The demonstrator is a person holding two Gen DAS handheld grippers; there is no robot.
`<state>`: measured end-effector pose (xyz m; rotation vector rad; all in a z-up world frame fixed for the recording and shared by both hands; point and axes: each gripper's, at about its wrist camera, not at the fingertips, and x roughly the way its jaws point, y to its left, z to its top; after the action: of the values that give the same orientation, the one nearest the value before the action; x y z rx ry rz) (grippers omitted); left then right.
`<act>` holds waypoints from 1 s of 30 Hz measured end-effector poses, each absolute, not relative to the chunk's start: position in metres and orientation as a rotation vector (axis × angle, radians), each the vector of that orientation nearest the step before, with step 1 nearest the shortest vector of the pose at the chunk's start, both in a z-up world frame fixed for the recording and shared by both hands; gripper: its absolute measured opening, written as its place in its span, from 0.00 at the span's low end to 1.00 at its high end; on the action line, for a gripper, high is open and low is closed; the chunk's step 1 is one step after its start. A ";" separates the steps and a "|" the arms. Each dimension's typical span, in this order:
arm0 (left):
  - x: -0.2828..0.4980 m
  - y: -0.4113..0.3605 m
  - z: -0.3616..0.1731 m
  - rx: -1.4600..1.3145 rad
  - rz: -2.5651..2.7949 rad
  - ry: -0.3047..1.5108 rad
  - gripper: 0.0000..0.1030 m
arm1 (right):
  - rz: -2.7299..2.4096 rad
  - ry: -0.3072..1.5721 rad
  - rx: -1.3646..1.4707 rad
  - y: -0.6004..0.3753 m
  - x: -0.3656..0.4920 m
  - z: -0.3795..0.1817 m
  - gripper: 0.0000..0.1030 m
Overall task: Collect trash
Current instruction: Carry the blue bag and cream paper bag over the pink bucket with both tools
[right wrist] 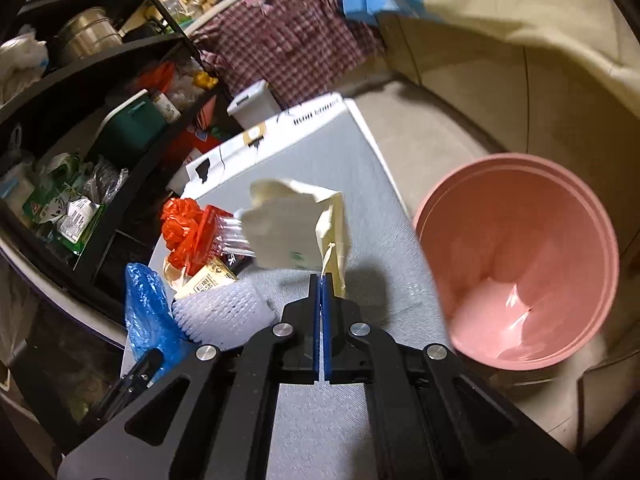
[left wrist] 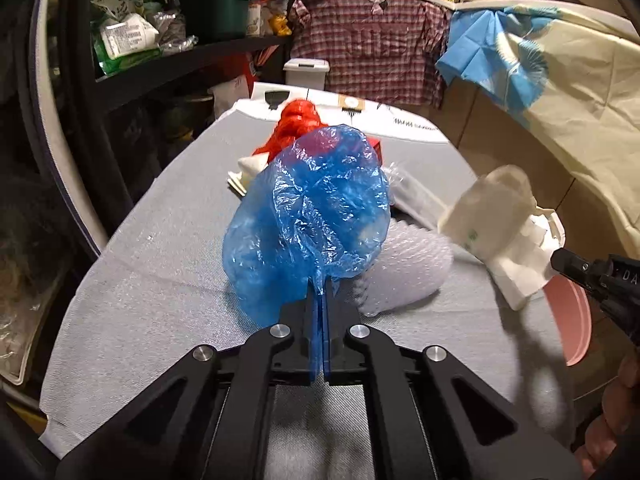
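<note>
Trash on the grey table (left wrist: 132,280) is being gathered in both claws at once. Nearest, the left gripper (left wrist: 322,300) is clenched on a crumpled blue plastic bag (left wrist: 316,216), lifted clear of the surface. The right gripper (right wrist: 323,280) is clenched on a pale paper carton (right wrist: 296,232), held above the table's right side. Just beyond lie white foam netting (right wrist: 224,308), a small printed box (right wrist: 208,280) and, farther, a red plastic bag (right wrist: 182,228). A pink bin (right wrist: 520,256) stands off the table's right edge, mouth open and apparently bare inside. The step in hand appears to be carrying; the next move calls for swinging the carton rightward past the table edge and letting go over the bin. Open room lies to the right; cluttered shelves (left wrist: 168,60) crowd the left.
</note>
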<state>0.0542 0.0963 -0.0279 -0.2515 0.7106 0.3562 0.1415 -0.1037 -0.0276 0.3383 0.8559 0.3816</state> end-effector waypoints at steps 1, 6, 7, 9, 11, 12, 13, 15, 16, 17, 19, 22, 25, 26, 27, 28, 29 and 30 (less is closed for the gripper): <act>0.051 0.096 -0.025 -0.257 0.353 0.702 0.01 | 0.377 0.841 0.332 -0.106 0.137 -0.023 0.01; 0.036 0.091 -0.010 -0.266 0.331 0.664 0.01 | 0.368 0.772 0.303 -0.117 0.119 0.000 0.01; 0.034 0.088 -0.008 -0.262 0.324 0.657 0.01 | 0.368 0.757 0.292 -0.120 0.115 0.005 0.01; 0.030 0.085 -0.003 -0.259 0.312 0.648 0.01 | 0.369 0.733 0.273 -0.124 0.109 0.015 0.01; 0.026 0.083 0.001 -0.263 0.303 0.639 0.01 | 0.364 0.716 0.254 -0.128 0.105 0.024 0.01; 0.023 0.082 0.004 -0.267 0.298 0.633 0.01 | 0.359 0.712 0.246 -0.132 0.104 0.029 0.01; 0.021 0.082 0.005 -0.270 0.295 0.628 0.01 | 0.358 0.712 0.243 -0.134 0.103 0.032 0.01; 0.018 0.080 0.009 -0.268 0.288 0.616 0.01 | 0.356 0.717 0.233 -0.138 0.103 0.038 0.01; 0.017 0.079 0.010 -0.266 0.286 0.614 0.01 | 0.355 0.721 0.228 -0.140 0.103 0.040 0.01; 0.017 0.078 0.011 -0.264 0.283 0.612 0.01 | 0.357 0.723 0.225 -0.142 0.103 0.042 0.01; 0.016 0.076 0.012 -0.266 0.274 0.608 0.01 | 0.356 0.718 0.203 -0.146 0.105 0.049 0.01; 0.015 0.073 0.014 -0.269 0.256 0.604 0.01 | 0.354 0.700 0.169 -0.155 0.107 0.060 0.01; 0.015 0.068 0.014 -0.275 0.221 0.602 0.01 | 0.353 0.692 0.137 -0.166 0.112 0.067 0.01; 0.016 0.066 0.014 -0.274 0.209 0.601 0.01 | 0.353 0.692 0.119 -0.171 0.116 0.069 0.01; 0.016 0.063 0.014 -0.270 0.197 0.601 0.01 | 0.349 0.690 0.106 -0.175 0.117 0.070 0.01; 0.018 0.060 0.014 -0.264 0.186 0.604 0.01 | 0.342 0.688 0.093 -0.179 0.120 0.071 0.01; 0.021 0.057 0.013 -0.258 0.175 0.609 0.01 | 0.333 0.690 0.086 -0.185 0.123 0.072 0.01; 0.024 0.054 0.012 -0.260 0.157 0.623 0.01 | 0.326 0.691 0.086 -0.190 0.125 0.072 0.01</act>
<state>0.0243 0.0538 0.0121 -0.2596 0.6226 0.1572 0.1248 -0.1904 0.0720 0.0858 0.6914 0.3260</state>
